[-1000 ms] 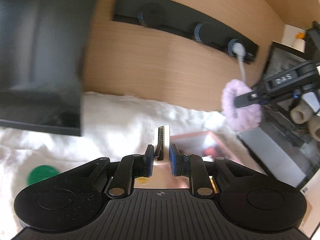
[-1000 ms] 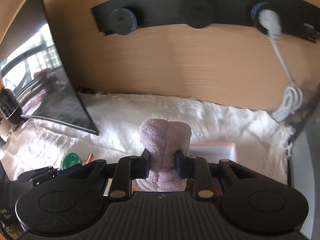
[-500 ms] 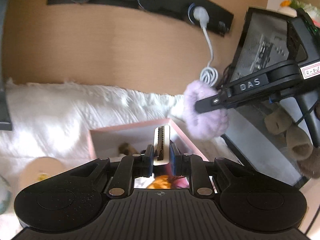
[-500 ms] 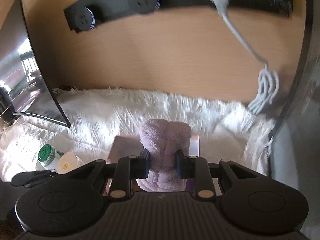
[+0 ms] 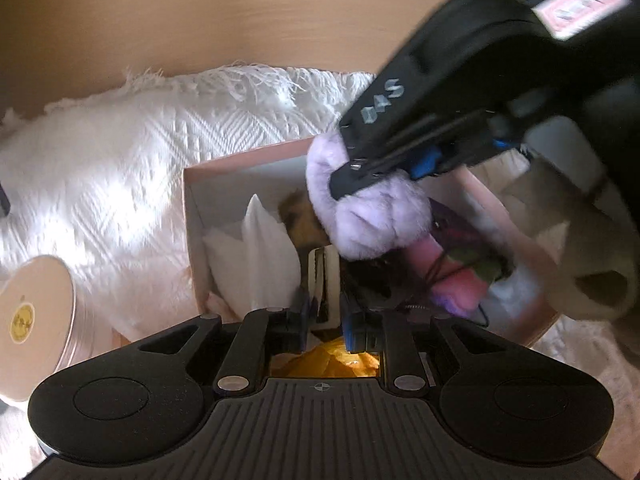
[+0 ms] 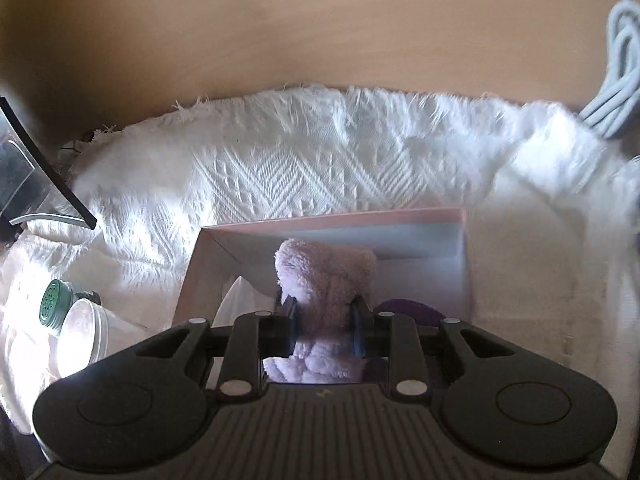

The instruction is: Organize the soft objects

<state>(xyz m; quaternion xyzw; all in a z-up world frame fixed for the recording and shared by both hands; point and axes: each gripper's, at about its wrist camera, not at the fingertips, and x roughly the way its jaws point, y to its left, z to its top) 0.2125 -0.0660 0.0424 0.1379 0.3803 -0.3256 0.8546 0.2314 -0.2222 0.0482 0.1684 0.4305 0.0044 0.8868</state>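
A pink box (image 5: 240,160) sits on a white woven cloth (image 5: 100,184); it also shows in the right wrist view (image 6: 332,222). It holds white tissue (image 5: 264,252), pink and dark soft items (image 5: 456,280) and something yellow (image 5: 324,364). My right gripper (image 6: 324,316) is shut on a fluffy lilac scrunchie (image 6: 324,284) and holds it over the box. In the left wrist view the right gripper (image 5: 352,176) and the scrunchie (image 5: 368,220) hang just above the contents. My left gripper (image 5: 325,320) is shut on a small cream hair clip (image 5: 323,280) over the box's near part.
A white round jar (image 5: 28,316) stands left of the box; in the right wrist view the jar (image 6: 80,336) sits beside a green-capped bottle (image 6: 54,302). A monitor edge (image 6: 44,168) is at far left, a white coiled cable (image 6: 616,76) at right. A wooden wall lies behind.
Both grippers have moved down and forward to the pink box. The lilac scrunchie is now low over the box's contents, and the left gripper with the clip is above the box's near side.
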